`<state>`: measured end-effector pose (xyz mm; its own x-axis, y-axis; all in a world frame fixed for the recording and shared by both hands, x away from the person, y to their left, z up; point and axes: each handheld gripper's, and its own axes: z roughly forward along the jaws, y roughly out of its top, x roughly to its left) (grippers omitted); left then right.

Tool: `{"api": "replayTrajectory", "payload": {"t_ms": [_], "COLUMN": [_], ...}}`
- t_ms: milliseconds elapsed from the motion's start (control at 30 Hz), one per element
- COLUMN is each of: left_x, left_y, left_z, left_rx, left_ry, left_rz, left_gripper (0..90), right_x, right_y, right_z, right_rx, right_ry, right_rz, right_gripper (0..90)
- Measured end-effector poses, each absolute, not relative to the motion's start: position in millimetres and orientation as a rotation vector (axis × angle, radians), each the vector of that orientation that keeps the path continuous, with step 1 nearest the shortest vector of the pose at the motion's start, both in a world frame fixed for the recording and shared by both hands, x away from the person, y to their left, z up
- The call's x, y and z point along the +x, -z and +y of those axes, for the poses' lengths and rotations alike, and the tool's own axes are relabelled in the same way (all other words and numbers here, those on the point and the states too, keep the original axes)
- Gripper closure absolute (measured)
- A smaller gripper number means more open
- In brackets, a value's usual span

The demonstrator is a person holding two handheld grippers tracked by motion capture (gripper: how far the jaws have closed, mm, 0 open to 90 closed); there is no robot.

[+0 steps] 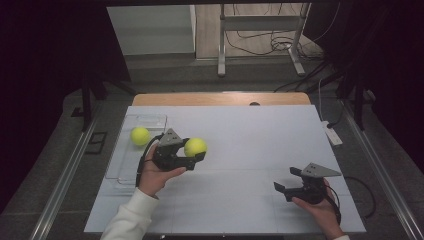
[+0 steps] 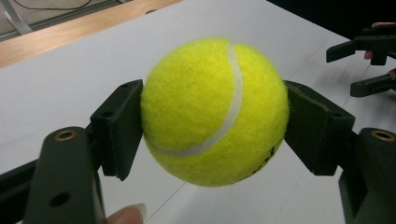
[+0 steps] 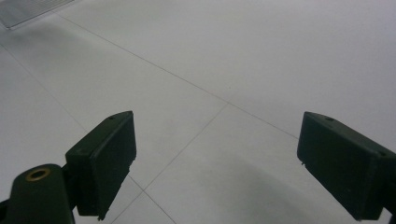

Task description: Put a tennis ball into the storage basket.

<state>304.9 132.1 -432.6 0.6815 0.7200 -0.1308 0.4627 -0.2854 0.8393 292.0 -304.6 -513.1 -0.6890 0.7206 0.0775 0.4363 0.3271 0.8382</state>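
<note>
The left gripper (image 1: 199,156) clamps one tennis ball (image 1: 195,147) above the table (image 1: 260,150), the right gripper (image 1: 285,186) waits open and empty, so next is probably carrying it to the clear tray (image 1: 127,165) beside the other ball (image 1: 140,136).

The high view is dimly lit: the surroundings at both sides are lost in near black, while the white surface (image 1: 240,150) is evenly lit from above and the floor beyond it is brighter. Only soft, faint shadows are cast under the hands. The picture is slightly soft and grainy.

In the left gripper view the tennis ball (image 2: 215,112) is rendered sharp and saturated, its felt texture resolved; the background is mildly blurred.

In the right gripper view a broad soft shadow is thrown across the surface (image 3: 261,60), which fades to grey without glare.
</note>
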Motion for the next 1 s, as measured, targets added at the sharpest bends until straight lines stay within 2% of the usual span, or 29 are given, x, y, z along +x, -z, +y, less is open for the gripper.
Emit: {"api": "replayTrajectory", "payload": {"t_ms": [1000], "left_x": [306], "left_y": [424], "left_z": [160], "left_rx": [1.87], "left_ry": [-0.382], "left_rz": [0.976], "left_gripper": [26.9], "right_x": [292], "right_y": [513], "right_z": [-304], "right_rx": [1.031], "right_ry": [-1.291], "right_rz": [2.291], "right_gripper": [12.5]}}
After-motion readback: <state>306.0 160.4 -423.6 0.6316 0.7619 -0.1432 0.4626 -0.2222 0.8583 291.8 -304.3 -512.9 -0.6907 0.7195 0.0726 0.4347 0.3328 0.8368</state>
